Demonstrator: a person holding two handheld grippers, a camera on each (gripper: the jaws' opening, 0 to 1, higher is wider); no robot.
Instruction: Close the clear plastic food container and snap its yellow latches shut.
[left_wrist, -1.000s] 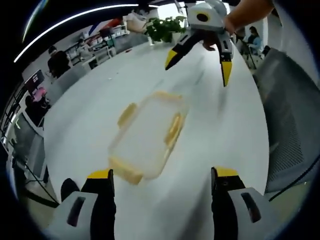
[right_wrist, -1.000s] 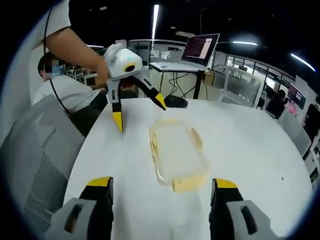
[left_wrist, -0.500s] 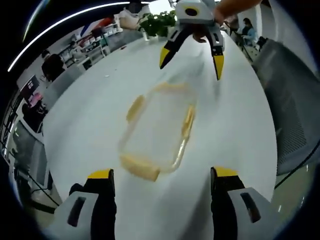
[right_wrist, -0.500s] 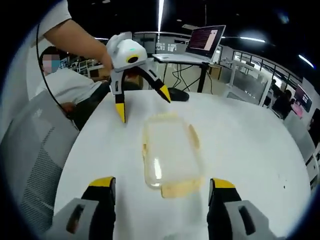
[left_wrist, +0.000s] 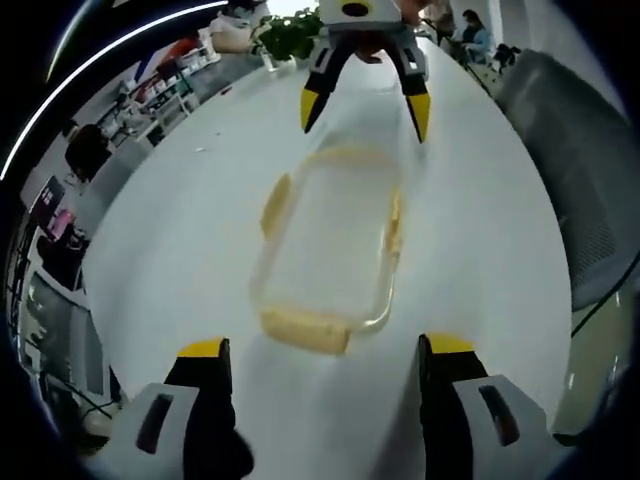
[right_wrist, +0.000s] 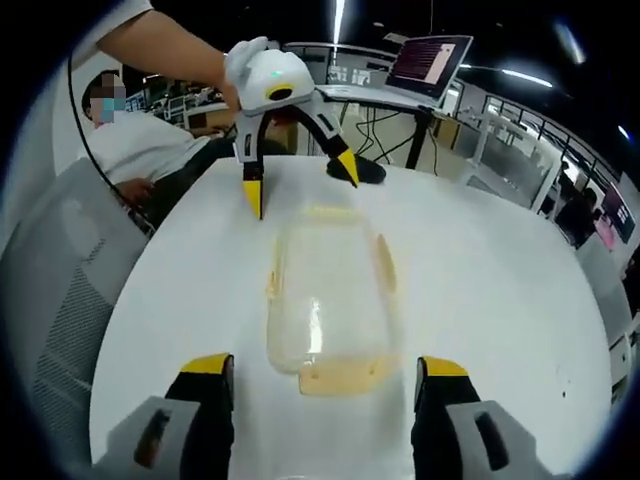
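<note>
Left gripper view: I see my left hand-held gripper (left_wrist: 325, 350) at the near edge, its two yellow-tipped jaws spread wide with nothing between them. Just beyond them the clear rectangular plastic food container (left_wrist: 333, 246) lies flat on the round white desk (left_wrist: 170, 230), lid in place, with yellow latches on its near end (left_wrist: 305, 328) and along both long sides. At the container's far end my right hand-held gripper (left_wrist: 365, 105) points back toward me, jaws wide and straddling that end without touching it. A green potted plant (left_wrist: 290, 30) stands at the desk's far edge.

Right gripper view: my right hand-held gripper (right_wrist: 325, 368) frames the same container (right_wrist: 325, 300) from the opposite end, jaws wide apart and empty. The left hand-held gripper (right_wrist: 300, 195) hangs over the far end, held by a person's bare arm (right_wrist: 165, 45). Beyond the desk, an open laptop (right_wrist: 425, 65) sits on a stand.
</note>
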